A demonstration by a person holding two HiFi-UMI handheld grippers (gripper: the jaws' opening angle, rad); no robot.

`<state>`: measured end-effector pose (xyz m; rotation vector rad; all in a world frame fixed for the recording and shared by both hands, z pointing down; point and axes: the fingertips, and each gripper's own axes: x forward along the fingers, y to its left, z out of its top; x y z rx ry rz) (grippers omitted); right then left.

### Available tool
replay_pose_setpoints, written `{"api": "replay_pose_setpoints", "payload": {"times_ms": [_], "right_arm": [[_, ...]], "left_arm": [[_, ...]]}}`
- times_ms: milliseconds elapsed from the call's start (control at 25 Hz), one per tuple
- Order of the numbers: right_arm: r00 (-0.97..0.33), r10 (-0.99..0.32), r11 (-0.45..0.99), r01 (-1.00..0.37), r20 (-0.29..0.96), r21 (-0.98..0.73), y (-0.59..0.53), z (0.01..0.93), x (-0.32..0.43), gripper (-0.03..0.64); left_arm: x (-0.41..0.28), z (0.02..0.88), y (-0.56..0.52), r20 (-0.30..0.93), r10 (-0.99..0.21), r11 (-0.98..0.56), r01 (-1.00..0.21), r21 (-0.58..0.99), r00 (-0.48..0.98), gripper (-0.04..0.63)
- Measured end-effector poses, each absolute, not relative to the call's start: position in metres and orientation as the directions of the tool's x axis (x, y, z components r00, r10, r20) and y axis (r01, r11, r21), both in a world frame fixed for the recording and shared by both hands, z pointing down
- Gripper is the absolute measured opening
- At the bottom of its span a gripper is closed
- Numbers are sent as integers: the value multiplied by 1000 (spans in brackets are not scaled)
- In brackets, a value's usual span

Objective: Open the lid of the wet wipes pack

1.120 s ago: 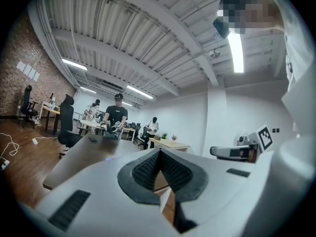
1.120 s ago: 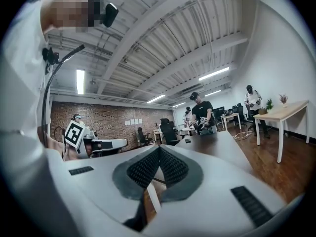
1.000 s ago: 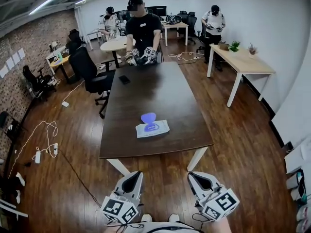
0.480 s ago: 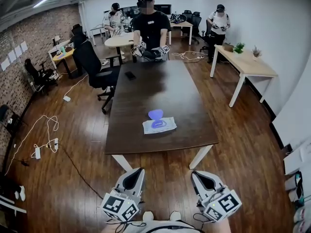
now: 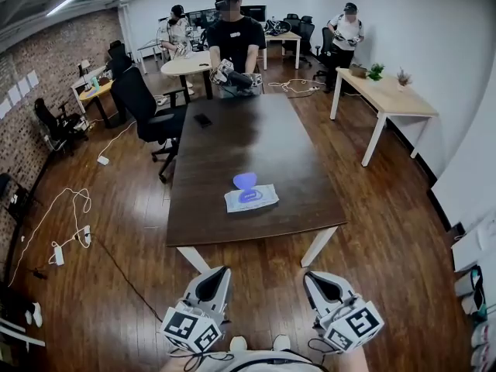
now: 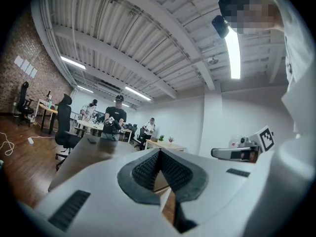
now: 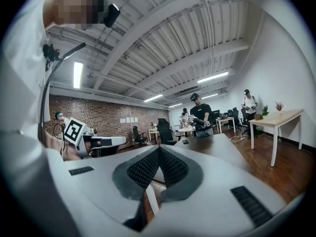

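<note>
Wet wipes pack [image 5: 251, 198] flat on dark table [image 5: 232, 146], toward the near end, roughly mid-width. Blue lid [image 5: 246, 180] already flipped back at the pack's far edge, blue ring of the opening visible on the top face. Left gripper [image 5: 221, 272] low at bottom of head view, close to the holder's body, short of the table's near edge and well apart from the pack, aimed level toward the table. In left gripper view, ribbed pads closed flush against each other, empty. Right gripper [image 5: 309, 278] just alongside at the same height, also well apart from the pack, aimed the same way. In right gripper view, pads likewise pressed together, empty. Marker cubes at the rear of both. Small dark flat item [image 5: 202, 119] farther up the table, too small to identify. Person in black shirt [image 5: 235, 41] at the table's far end, holding another pair of grippers. Black office chair [image 5: 147, 111] at the table's left side. Light wooden desk [image 5: 391, 99] to the right with potted plant [image 5: 375, 71] on it, standing person [image 5: 345, 37] just behind. Seated person [image 5: 177, 31] at back left. Loose cables [image 5: 74, 208] on wood floor [image 5: 124, 285] at left, brick wall [image 5: 39, 60] beyond.
</note>
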<state>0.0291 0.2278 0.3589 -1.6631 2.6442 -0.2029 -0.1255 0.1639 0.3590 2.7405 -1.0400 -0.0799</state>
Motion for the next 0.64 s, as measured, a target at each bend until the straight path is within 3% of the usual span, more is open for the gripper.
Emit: {"api": "replay_pose_setpoints", "payload": {"times_ms": [640], "right_arm": [[-440, -896, 433, -895, 57, -109, 229, 362, 39, 8]], "left_arm": [[-118, 364, 167, 36, -667, -724, -658, 207, 745, 2]]}}
